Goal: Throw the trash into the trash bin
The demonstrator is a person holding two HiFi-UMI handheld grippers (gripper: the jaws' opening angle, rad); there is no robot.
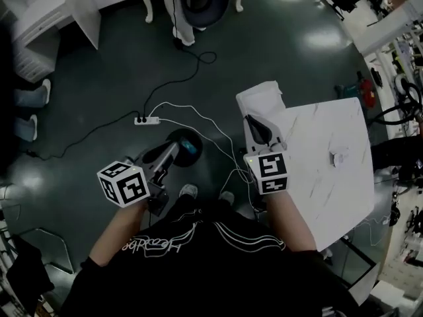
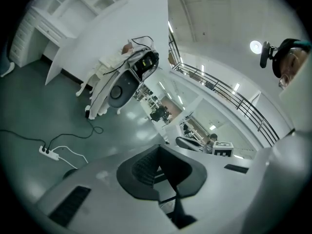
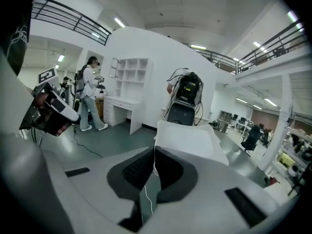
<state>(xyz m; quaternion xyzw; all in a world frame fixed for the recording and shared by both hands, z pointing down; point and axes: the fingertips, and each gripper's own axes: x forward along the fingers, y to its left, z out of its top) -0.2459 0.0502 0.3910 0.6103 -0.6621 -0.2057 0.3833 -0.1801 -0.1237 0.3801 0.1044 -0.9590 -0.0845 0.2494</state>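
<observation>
White crumpled sheet of paper (image 1: 260, 100), the trash, is pinched in the right gripper (image 1: 259, 132). In the right gripper view the dark pads close on the sheet's lower edge (image 3: 187, 138) and the rest fans out beyond the jaw tips. The sheet hangs over the near left corner of the white marble-patterned table (image 1: 330, 177), partly above the tabletop and partly above the floor. On that tabletop, well apart from the sheet, lies a small white object (image 1: 340, 156).

Our left gripper (image 1: 173, 149) has its jaws together with nothing between them, as the left gripper view shows (image 2: 158, 162). It points out over the dark grey polished floor (image 1: 119, 78), with its tip above a round dark container with a bluish inside (image 1: 188, 142). We cannot tell whether that is the bin.

Between the two grippers and ahead of us the floor is open. A white power strip (image 1: 147, 119) lies there, with black and white cables trailing from it toward the table's left edge. A white desk (image 1: 66, 12) bounds the far left. Beside it a standing person's legs (image 1: 30, 101) show at the picture's edge.
</observation>
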